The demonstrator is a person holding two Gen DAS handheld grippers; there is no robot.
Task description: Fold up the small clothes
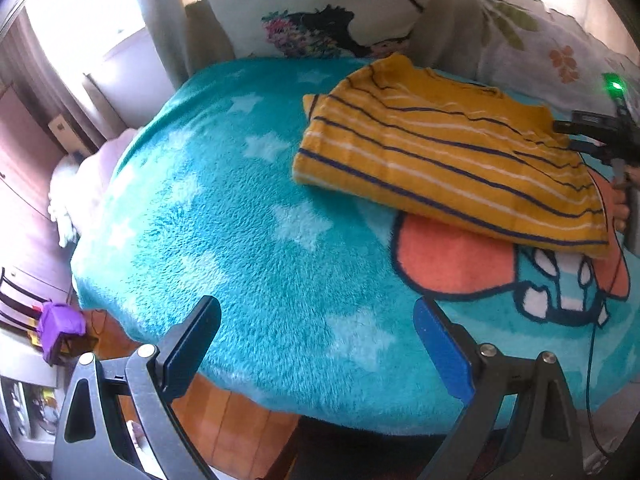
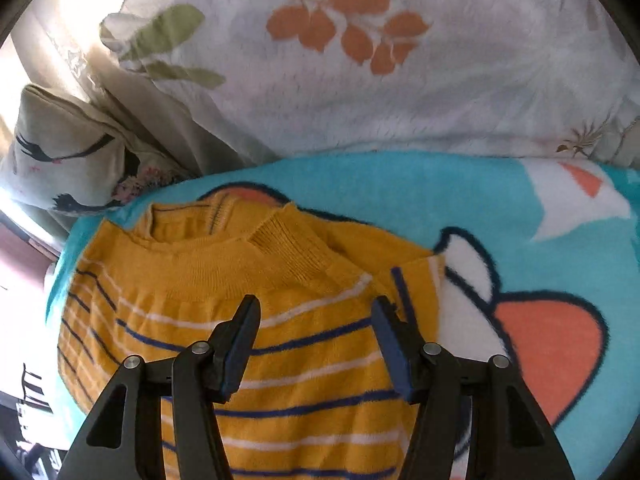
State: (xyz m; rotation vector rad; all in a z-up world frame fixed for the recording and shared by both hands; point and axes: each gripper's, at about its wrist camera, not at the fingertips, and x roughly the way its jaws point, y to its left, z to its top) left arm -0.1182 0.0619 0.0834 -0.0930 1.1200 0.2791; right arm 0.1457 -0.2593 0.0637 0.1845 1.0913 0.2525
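A small yellow sweater (image 1: 448, 152) with navy and white stripes lies folded on a turquoise star blanket (image 1: 240, 220). My left gripper (image 1: 316, 312) is open and empty, hovering over the blanket's near edge, well short of the sweater. My right gripper (image 2: 316, 310) is open just above the sweater (image 2: 256, 312), near its collar and a folded-in sleeve cuff. In the left wrist view the right gripper (image 1: 576, 136) shows at the sweater's right edge.
A floral quilt (image 2: 380, 80) is piled behind the blanket (image 2: 460, 196). A printed pillow (image 1: 320, 8) stands at the back. The bed drops off at the left to an orange floor (image 1: 224, 420), with a purple object (image 1: 60, 332) and furniture beyond.
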